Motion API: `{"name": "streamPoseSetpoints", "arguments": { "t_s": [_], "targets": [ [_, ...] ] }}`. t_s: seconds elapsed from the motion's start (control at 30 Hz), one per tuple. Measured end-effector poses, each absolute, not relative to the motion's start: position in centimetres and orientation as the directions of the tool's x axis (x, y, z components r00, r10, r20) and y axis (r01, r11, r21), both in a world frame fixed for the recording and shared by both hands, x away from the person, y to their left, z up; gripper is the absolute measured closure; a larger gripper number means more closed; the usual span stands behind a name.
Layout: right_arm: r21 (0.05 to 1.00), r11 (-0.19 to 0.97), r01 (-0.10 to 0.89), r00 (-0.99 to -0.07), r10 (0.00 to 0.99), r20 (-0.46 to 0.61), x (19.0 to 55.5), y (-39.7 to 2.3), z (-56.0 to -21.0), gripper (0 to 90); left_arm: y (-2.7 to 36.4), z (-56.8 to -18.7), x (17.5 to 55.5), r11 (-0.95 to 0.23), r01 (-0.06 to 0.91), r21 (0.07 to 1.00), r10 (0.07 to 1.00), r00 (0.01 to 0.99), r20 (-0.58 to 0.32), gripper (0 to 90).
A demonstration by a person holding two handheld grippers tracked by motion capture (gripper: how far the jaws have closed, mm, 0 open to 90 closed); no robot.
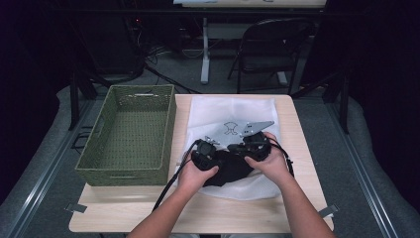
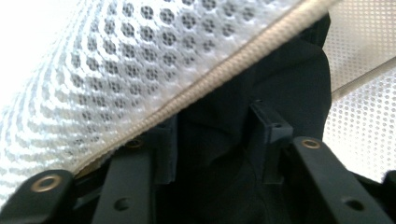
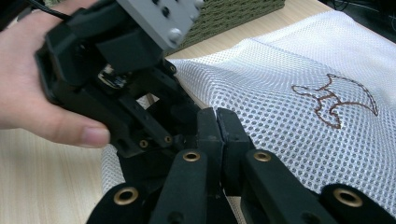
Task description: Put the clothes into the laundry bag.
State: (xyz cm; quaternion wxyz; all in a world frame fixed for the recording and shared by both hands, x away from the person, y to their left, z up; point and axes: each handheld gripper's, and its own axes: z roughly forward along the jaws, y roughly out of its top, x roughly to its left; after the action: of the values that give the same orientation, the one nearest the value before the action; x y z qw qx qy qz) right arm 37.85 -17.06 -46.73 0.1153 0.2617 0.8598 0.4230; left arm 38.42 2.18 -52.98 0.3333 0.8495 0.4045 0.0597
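Observation:
A white mesh bag (image 1: 233, 111) with a brown embroidered figure (image 3: 336, 100) lies flat on the table. A black garment (image 1: 230, 171) sits at its near, open end. In the left gripper view, my left gripper (image 2: 217, 140) has its jaws apart with the black garment (image 2: 280, 70) lying between them, under the bag's raised beige zipper edge (image 2: 233, 60). My right gripper (image 3: 217, 121) is shut, its tips pinched on the mesh bag's edge (image 3: 201, 88) right beside the left gripper's body (image 3: 121, 79). Both grippers meet over the garment, left (image 1: 214, 157) and right (image 1: 237, 148).
A green woven basket (image 1: 131, 131) stands on the left of the wooden table (image 1: 208, 213), close to the bag. A strip of bare tabletop runs along the near edge. A folding chair (image 1: 270, 47) and a table leg stand on the floor beyond.

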Motion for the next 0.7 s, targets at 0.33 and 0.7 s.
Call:
{"name": "streamPoseSetpoints", "arguments": {
  "t_s": [0.33,0.7],
  "targets": [
    [0.788,0.505,0.352,-0.834,0.551,0.019,37.8,-17.1,-46.7,89.3,3.7,-51.2,36.5,-0.443,0.599,0.667,0.703,0.694,-0.156,52.5],
    [0.786,0.508,0.353,-0.834,0.552,0.019,37.9,-17.1,-46.7,89.3,5.7,-50.3,34.7,-0.456,0.605,0.653,0.698,0.698,-0.159,48.2]
  ]
}}
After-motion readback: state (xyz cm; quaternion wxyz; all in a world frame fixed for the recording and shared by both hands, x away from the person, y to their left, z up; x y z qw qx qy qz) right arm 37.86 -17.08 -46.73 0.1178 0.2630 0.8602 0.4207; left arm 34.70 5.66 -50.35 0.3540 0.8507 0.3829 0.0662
